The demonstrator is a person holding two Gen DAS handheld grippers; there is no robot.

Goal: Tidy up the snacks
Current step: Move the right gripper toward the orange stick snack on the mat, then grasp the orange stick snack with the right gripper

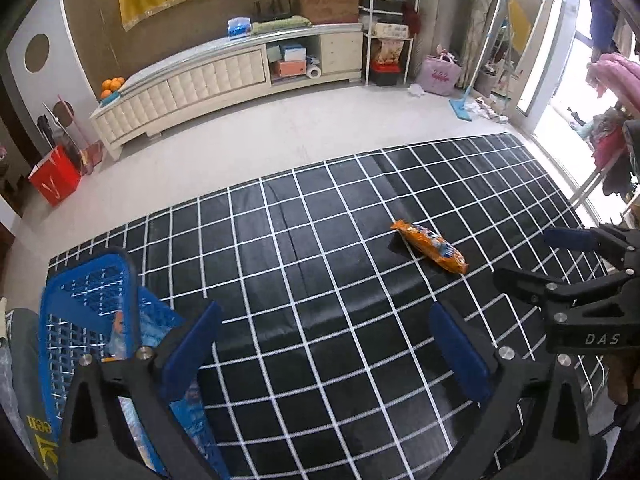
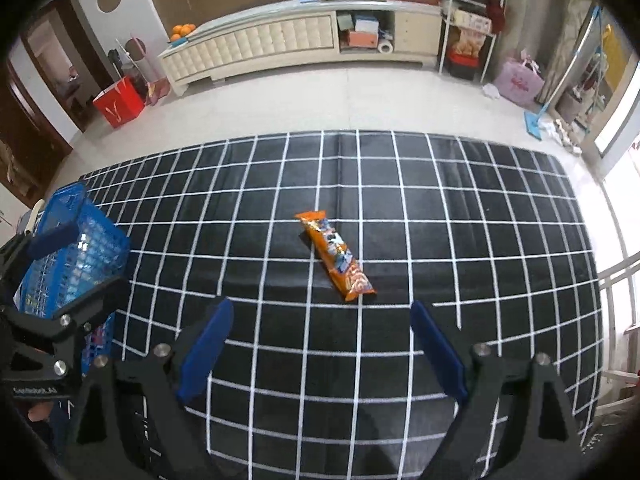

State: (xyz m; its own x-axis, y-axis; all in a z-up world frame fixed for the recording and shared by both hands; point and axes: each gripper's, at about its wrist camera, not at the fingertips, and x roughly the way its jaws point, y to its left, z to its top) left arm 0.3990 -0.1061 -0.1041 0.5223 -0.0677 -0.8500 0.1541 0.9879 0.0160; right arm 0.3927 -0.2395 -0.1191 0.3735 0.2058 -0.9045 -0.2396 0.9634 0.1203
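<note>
Right wrist view: right gripper (image 2: 320, 344) is hanging over the checked mat (image 2: 480, 240), jaws wide, nothing between them. Orange snack pack (image 2: 335, 256) is lying flat just ahead of the fingertips, mid-mat, well apart from the blue basket (image 2: 76, 252) at the mat's left edge. Left gripper (image 1: 324, 344) is also gaping empty, right beside the basket, which is already holding packets. Pack is looking light, soft, crinkly, likely slippery film; pinching across the narrow middle seems best. Long axis is running diagonally, near end angling right.
</note>
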